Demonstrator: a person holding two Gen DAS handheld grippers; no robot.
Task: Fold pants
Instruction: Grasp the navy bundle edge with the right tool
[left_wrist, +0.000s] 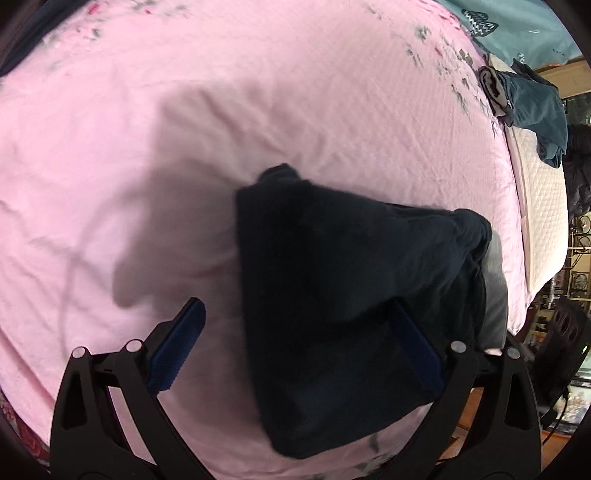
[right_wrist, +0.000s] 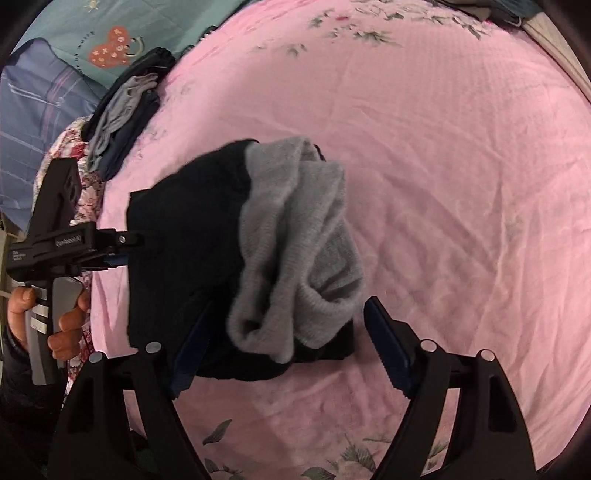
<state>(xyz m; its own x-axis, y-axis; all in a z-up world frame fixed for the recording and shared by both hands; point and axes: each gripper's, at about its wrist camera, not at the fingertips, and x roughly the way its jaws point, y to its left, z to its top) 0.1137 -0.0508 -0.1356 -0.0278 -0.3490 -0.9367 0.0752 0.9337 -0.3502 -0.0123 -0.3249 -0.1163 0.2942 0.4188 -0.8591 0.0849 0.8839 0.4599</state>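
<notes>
- pink bedspread (right_wrist: 461, 184): soft, yielding surface;
- dark pants (right_wrist: 184, 258) with grey lining (right_wrist: 295, 240): bunched mid-bed, limp, light; best pinched at the hems;
- left gripper (left_wrist: 295, 347) and right gripper (right_wrist: 284, 343): both spread wide, pants between the fingers, nothing clamped.

We count one pair of dark pants (right_wrist: 184, 236) with a grey lining turned out, bunched on one pink bedspread (right_wrist: 443, 184). We count two grippers: the right gripper (right_wrist: 280, 343), and the left gripper (left_wrist: 299, 354), each with two blue-padded fingers. One hand (right_wrist: 66, 325) shows, at the bedspread's left edge in the right wrist view. We count two piles of other clothes: one (right_wrist: 122, 110) near the bedspread's upper left edge in the right wrist view, one (left_wrist: 524, 107) at its far right edge in the left wrist view.
</notes>
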